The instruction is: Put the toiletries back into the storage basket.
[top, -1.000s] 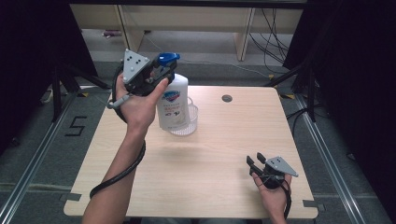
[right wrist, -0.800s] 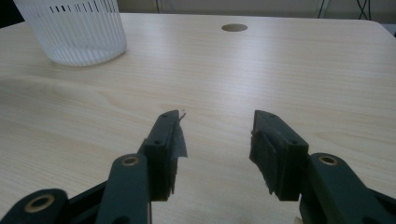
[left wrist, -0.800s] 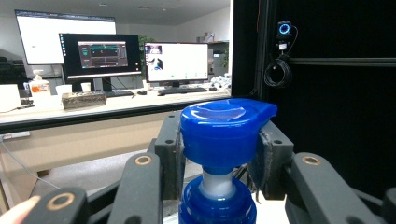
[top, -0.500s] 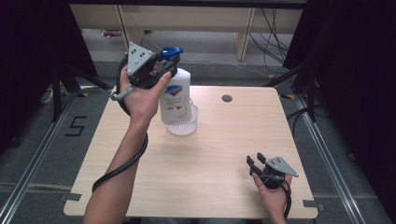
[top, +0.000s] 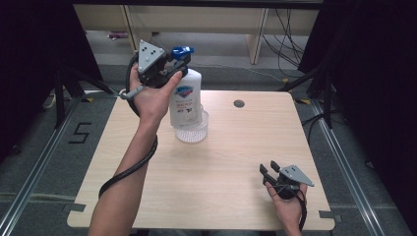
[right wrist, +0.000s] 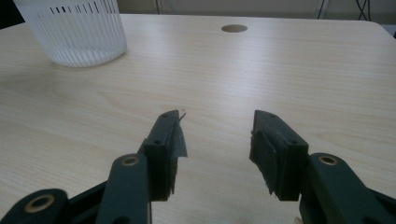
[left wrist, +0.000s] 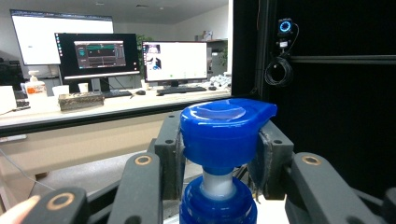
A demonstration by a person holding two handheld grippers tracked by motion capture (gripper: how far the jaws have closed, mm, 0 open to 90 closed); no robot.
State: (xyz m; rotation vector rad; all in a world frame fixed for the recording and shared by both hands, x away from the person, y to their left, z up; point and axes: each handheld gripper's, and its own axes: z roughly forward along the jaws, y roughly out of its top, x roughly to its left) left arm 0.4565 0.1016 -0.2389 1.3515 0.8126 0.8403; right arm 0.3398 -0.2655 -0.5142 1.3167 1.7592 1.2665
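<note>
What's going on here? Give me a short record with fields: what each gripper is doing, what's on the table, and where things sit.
Left gripper: shut on the blue pump head of a white soap bottle
Bottle position: held upright, its base at the mouth of the clear plastic cup; whether it touches the cup cannot be told
Right gripper: open, nothing between the jaws, low over the table's near right corner
Table: light wood, with a round hole near the far edge
Cup: ribbed, with black marks near the rim
</note>
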